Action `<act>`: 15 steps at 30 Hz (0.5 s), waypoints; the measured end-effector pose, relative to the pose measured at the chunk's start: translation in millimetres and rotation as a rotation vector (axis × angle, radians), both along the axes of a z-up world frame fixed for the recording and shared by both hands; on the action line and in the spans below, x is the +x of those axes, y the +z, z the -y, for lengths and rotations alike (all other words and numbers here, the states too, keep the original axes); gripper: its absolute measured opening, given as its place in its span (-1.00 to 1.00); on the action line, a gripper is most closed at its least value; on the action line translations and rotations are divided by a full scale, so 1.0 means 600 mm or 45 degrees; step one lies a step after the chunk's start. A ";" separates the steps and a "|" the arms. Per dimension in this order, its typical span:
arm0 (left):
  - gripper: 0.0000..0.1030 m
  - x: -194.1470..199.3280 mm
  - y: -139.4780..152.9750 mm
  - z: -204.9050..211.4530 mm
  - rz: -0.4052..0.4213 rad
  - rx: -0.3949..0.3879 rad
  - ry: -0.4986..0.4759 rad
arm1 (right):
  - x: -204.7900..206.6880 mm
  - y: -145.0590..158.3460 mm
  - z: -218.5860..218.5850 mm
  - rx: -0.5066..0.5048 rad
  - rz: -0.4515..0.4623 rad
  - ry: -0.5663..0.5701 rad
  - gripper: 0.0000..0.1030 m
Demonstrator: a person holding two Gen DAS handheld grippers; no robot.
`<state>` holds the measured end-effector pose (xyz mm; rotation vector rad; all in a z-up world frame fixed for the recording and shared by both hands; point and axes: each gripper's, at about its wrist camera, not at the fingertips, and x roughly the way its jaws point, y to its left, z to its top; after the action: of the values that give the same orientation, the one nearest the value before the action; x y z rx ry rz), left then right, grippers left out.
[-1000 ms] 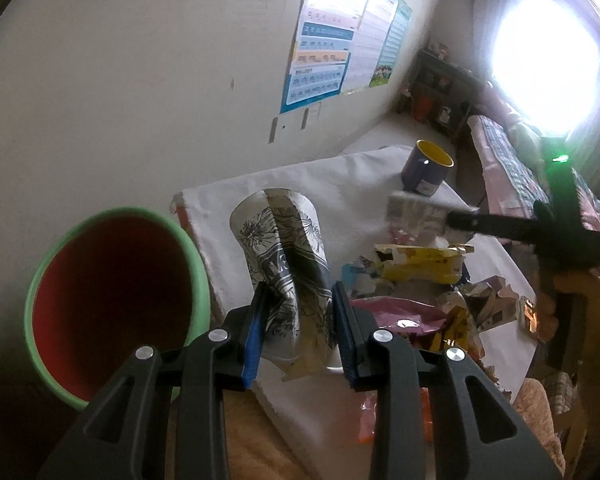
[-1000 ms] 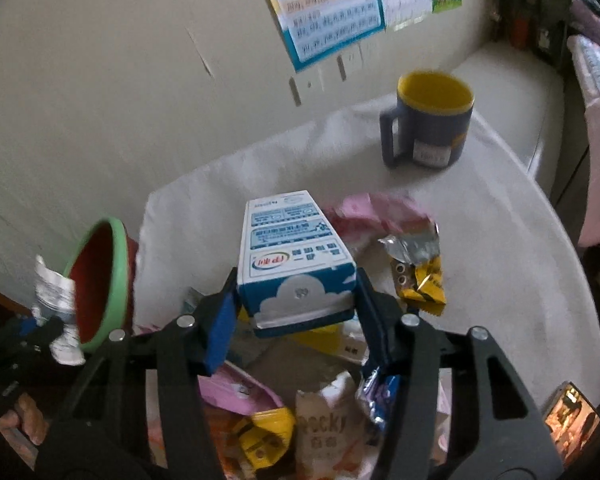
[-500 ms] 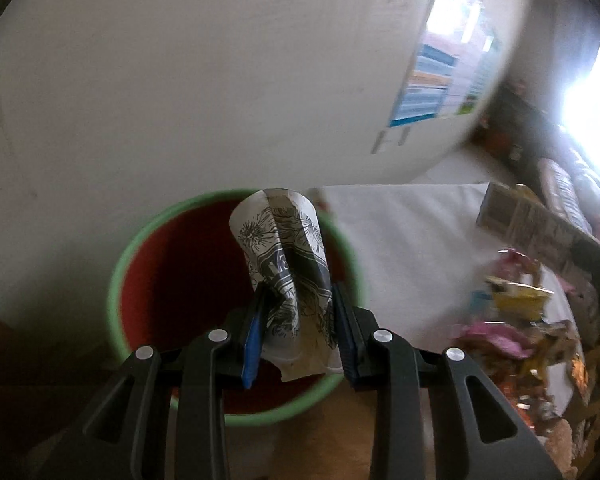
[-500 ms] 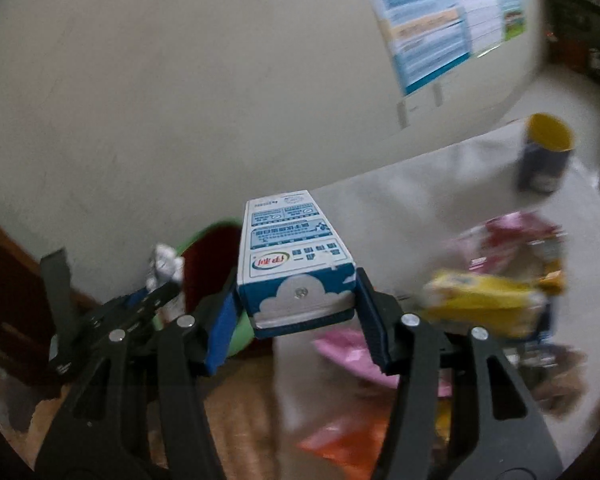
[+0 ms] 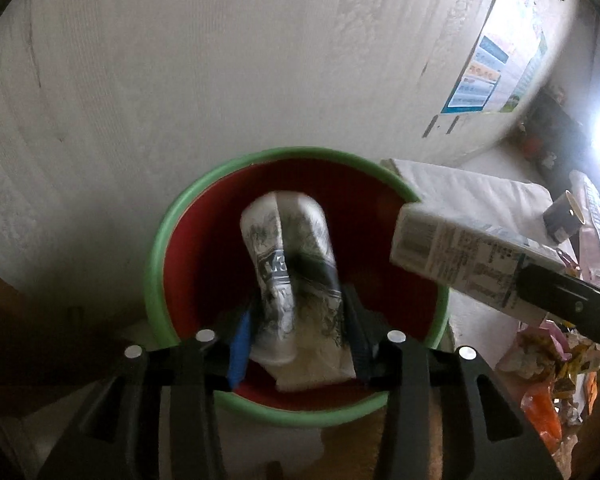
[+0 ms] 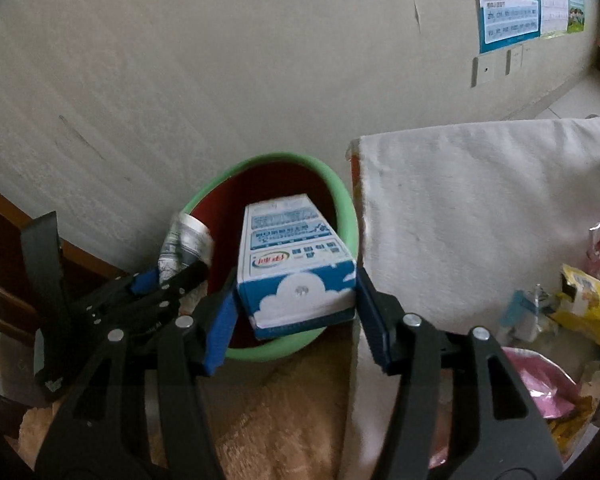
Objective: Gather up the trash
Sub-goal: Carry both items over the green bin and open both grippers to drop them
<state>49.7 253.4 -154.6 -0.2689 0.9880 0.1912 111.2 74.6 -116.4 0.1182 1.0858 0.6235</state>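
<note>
A green-rimmed bin [image 5: 156,264] with a red inside stands on the floor by the wall, beside the table. My left gripper [image 5: 298,336] hangs over it with its jaws opening. A crushed paper cup [image 5: 288,248] with black print sits blurred between the pads, which stand just clear of its sides. My right gripper [image 6: 296,308] is shut on a blue-and-white milk carton [image 6: 292,240] above the bin [image 6: 348,216]. In the left wrist view the carton [image 5: 460,264] reaches in over the rim from the right. The right wrist view shows the left gripper [image 6: 168,280] and the cup [image 6: 184,240] at the bin's left side.
A table under a white cloth [image 6: 460,200] stands right of the bin. Wrappers lie on its near end, among them a yellow one [image 6: 588,312] and a pink one [image 6: 540,380]. A mug [image 5: 560,216] stands far back. A tan rug [image 6: 280,420] covers the floor below.
Both grippers have swung left from the table to above the bin. The left jaws have widened and the cup now looks loose and blurred between them. The carton stays gripped.
</note>
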 end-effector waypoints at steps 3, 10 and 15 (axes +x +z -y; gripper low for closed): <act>0.05 -0.001 -0.004 0.000 -0.004 0.010 0.001 | 0.001 -0.002 0.002 0.031 -0.013 -0.013 0.25; 0.11 -0.003 0.008 0.009 0.013 0.028 -0.014 | -0.017 0.016 0.031 0.042 0.027 -0.042 0.27; 0.11 -0.002 0.027 0.036 0.042 0.038 -0.054 | -0.057 0.034 0.083 0.013 0.090 -0.092 0.27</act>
<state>48.7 231.9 -138.5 -0.2233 0.9564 0.1621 77.0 24.8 -95.8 0.1427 1.0059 0.5646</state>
